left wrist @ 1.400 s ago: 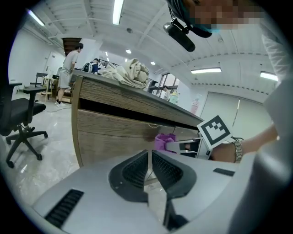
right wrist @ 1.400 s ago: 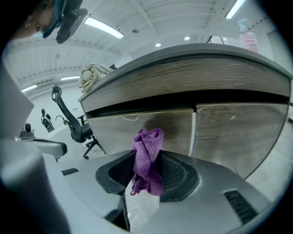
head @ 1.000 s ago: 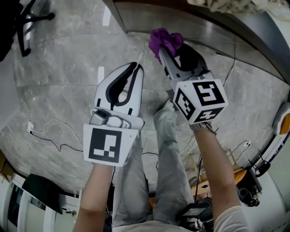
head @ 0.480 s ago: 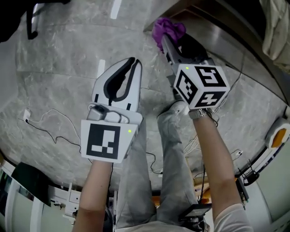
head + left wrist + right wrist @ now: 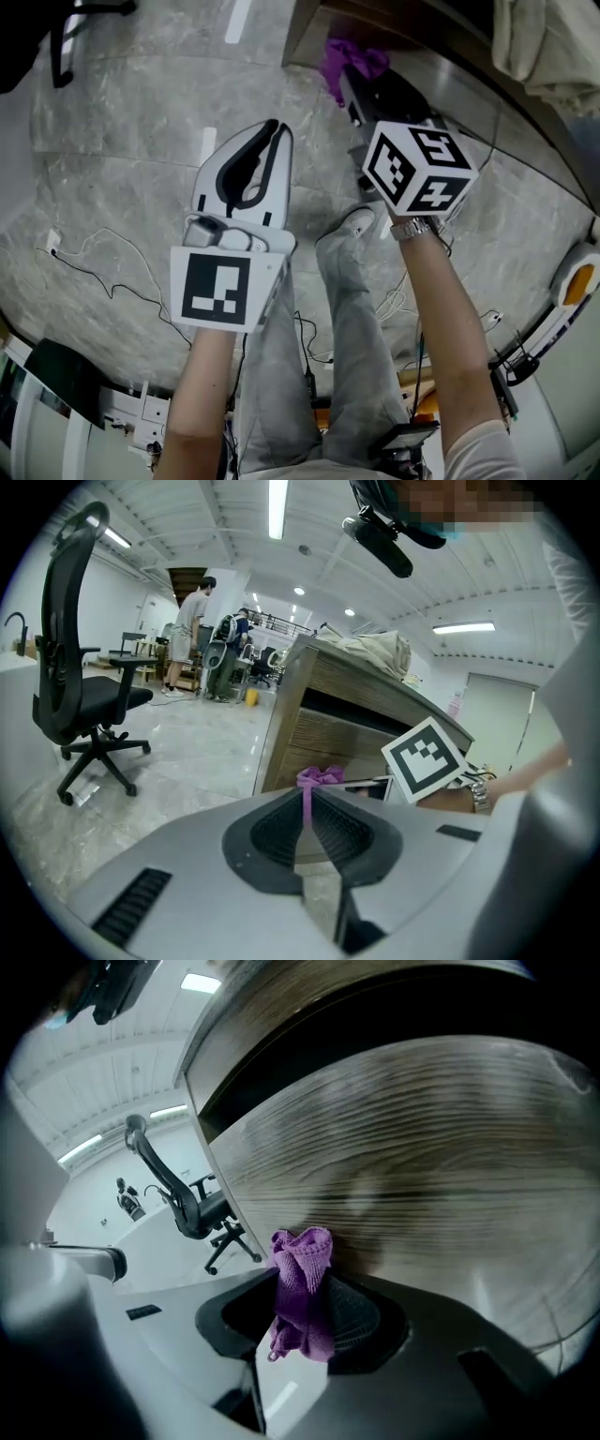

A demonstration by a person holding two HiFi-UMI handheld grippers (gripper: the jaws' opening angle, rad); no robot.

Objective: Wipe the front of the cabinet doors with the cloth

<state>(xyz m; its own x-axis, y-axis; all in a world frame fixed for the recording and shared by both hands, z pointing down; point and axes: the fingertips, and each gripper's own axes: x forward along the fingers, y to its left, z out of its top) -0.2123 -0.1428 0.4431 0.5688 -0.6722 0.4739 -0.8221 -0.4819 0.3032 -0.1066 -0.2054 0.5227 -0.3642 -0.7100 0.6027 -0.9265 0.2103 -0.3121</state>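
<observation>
Left tongs (image 5: pixel 277 131) pressed together, nothing in them, hanging over the floor (image 5: pixel 122 141). Right tongs (image 5: pixel 309 1312) pinching the purple cloth (image 5: pixel 302 1255), bunched up against the wood-grain cabinet door (image 5: pixel 431 1157) near its left edge. Dark gap above the door, can't see inside.

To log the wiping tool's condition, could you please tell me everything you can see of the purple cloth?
The cloth is purple, of a knitted-looking fabric, and bunched into a crumpled wad. The right hand-held gripper is shut on its middle, so a ruffled top sticks out past the tips and a tail hangs back between the jaws. Its top sits against, or just short of, the wood-grain cabinet door, near the cabinet's corner.
</observation>
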